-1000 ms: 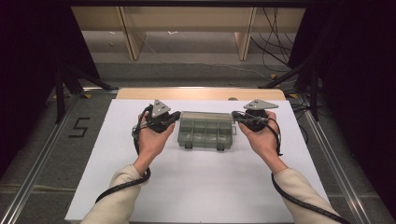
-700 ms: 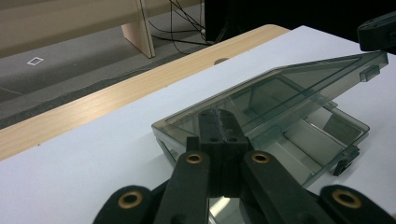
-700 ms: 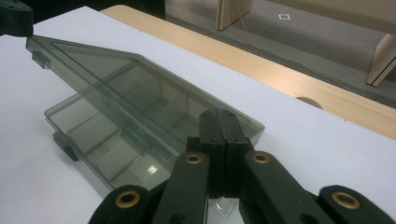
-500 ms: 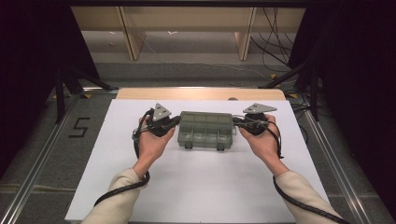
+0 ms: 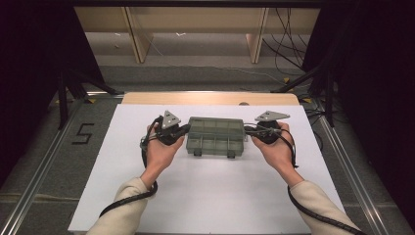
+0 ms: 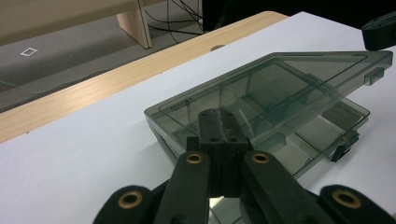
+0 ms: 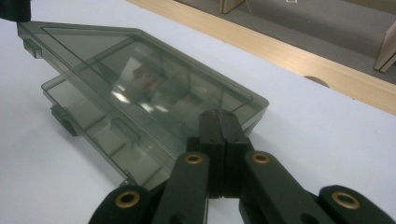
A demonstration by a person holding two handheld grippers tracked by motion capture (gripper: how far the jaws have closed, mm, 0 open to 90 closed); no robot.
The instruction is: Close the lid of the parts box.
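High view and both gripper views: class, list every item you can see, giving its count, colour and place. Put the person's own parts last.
Compartment box: one, smoky grey see-through plastic, mid-table, lid raised ajar along its near edge.
White sheet: one, white, covering the table top.
Table edge: one, light wood, along the far side.
Number marking: one, black, on the floor at left.
Cables: several, black, on the far floor at right.
Left gripper: one, black, jaws shut, at the box's left end.
Right gripper: one, black, jaws shut, at the box's right end.
Sleeves: two, cream, at the bottom.

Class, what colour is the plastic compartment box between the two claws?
Smoky translucent grey-green box, clearest in the left gripper view.
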